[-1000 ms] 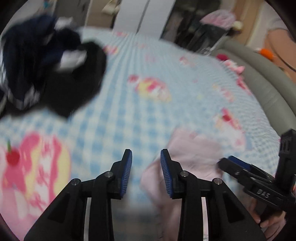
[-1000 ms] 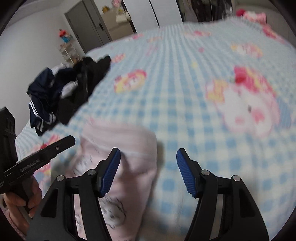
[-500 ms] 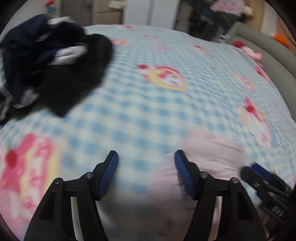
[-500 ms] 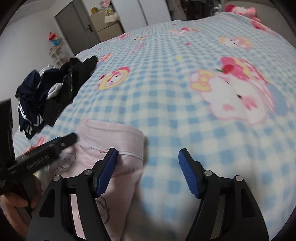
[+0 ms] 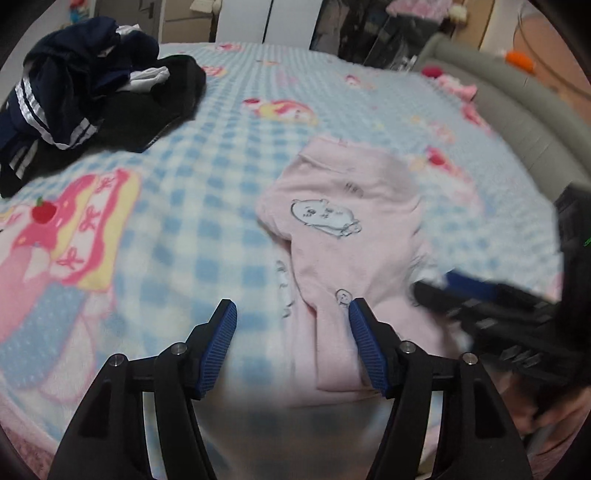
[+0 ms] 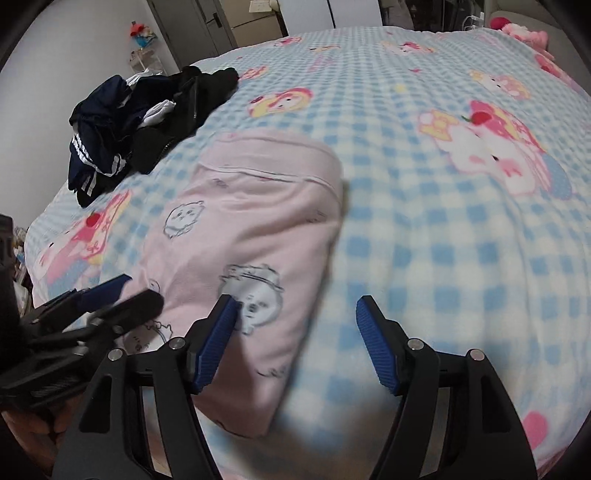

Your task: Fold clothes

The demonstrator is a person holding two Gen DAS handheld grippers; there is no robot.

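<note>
A pink folded garment [image 5: 343, 206] with small cartoon prints lies on the blue checked blanket [image 5: 207, 206]. My left gripper [image 5: 292, 314] hovers over its near left edge, its jaws opening, with a strip of the pink cloth below and between them and the pads not pressing on it. My right gripper [image 6: 295, 306] stands open over the pink garment [image 6: 251, 206] at its near right edge, the left pad above the cloth, the right pad above bare blanket [image 6: 424, 221]. Each gripper shows blurred in the other's view, the right gripper [image 5: 480, 295] and the left gripper [image 6: 99, 299].
A heap of dark navy and black clothes [image 5: 85, 96] lies at the far left of the bed, also the dark heap [image 6: 140, 114]. A grey padded bed edge [image 5: 517, 110] runs along the right. Pink plush toys [image 6: 524, 33] sit far back.
Both grippers have come down and closer to the pink garment, which now looms larger. The left jaws have widened from nearly narrow to wide; the right jaws kept their width.
</note>
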